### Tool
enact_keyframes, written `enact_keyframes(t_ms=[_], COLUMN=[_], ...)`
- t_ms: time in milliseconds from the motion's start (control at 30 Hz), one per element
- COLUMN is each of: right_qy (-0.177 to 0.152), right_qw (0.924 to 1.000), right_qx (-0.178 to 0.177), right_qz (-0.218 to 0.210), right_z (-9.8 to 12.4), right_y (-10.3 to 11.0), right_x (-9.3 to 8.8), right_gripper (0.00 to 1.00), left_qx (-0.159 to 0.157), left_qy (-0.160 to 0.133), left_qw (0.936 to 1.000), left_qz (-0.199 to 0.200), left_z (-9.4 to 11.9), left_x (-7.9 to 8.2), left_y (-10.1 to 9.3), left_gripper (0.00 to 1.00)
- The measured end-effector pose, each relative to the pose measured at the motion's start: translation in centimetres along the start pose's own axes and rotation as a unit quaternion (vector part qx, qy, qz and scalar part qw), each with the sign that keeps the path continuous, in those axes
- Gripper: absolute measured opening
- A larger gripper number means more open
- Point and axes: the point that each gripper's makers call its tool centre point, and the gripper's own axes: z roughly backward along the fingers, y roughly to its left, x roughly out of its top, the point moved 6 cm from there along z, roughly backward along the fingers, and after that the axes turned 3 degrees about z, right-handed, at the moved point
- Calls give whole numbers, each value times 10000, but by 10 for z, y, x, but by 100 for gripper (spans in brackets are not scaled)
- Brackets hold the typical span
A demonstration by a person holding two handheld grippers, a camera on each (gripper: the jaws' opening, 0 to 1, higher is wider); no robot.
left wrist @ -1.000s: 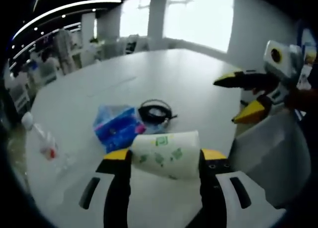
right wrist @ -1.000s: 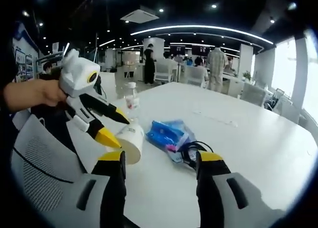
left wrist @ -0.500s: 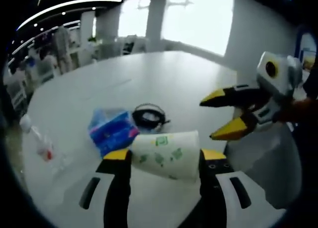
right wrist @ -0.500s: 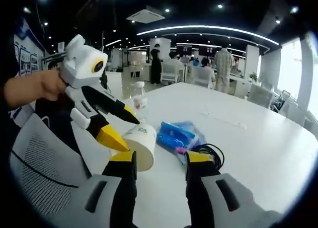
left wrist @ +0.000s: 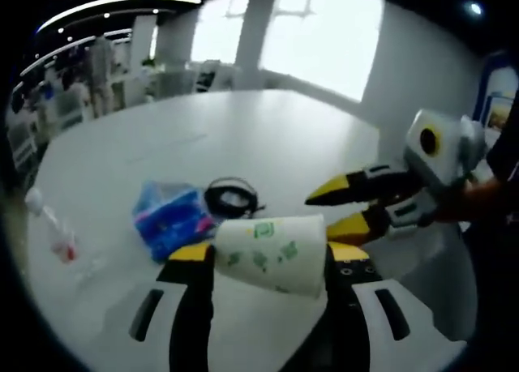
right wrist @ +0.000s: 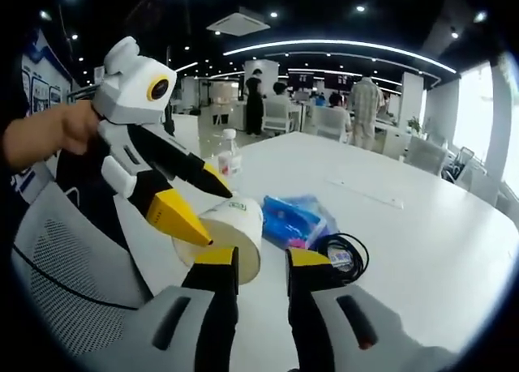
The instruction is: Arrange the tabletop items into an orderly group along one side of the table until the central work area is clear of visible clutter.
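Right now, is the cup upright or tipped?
Tipped. The cup lies on its side between the left gripper's jaws, and in the right gripper view its open mouth faces sideways.

A white paper cup point(left wrist: 272, 252) printed with green motifs at centre frame, beside a blue packet point(left wrist: 169, 218) and black coiled cable point(left wrist: 230, 199) on a white table point(left wrist: 268, 137).

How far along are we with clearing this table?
Early. In hand: the left gripper is shut on the paper cup, held above the table. Left to group: the blue packet, black cable and water bottle, all loose on the tabletop.
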Motion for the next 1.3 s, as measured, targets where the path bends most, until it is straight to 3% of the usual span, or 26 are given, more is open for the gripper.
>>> enact_keyframes(t_ms=[200, 367, 567, 700, 900, 1100, 1200, 1300], right_qy=[41, 79, 80, 82, 156, 211, 215, 233], right_qw=[9999, 9998, 9998, 9999, 9991, 9986, 9989, 9988], right_qx=[14, 0, -14, -17, 1, 62, 84, 148], right_qz=[107, 193, 160, 81, 395, 490, 410, 392], right_z=[-1, -2, -3, -3, -5, -6, -8, -11], right_y=[2, 3, 2, 2, 6, 8, 8, 10], right_x=[-2, -4, -4, -3, -2, -2, 0, 0], right_gripper=[7, 2, 1, 0, 0, 0, 0, 0], left_qx=[-49, -106, -123, -108, -83, -45, -53, -52], left_qy=[-20, -218, -240, -139, -195, -133, -116, -147], left_qw=[10000, 9990, 9986, 9995, 9989, 9993, 9998, 9997], left_qz=[36, 385, 444, 271, 428, 337, 183, 161], left_z=[-1, 1, 1, 2, 4, 5, 7, 7], left_x=[1, 6, 5, 0, 0, -2, -3, -3], left_y=[-2, 0, 0, -2, 1, 2, 1, -1], left_gripper=[51, 51, 51, 51, 51, 51, 41, 42])
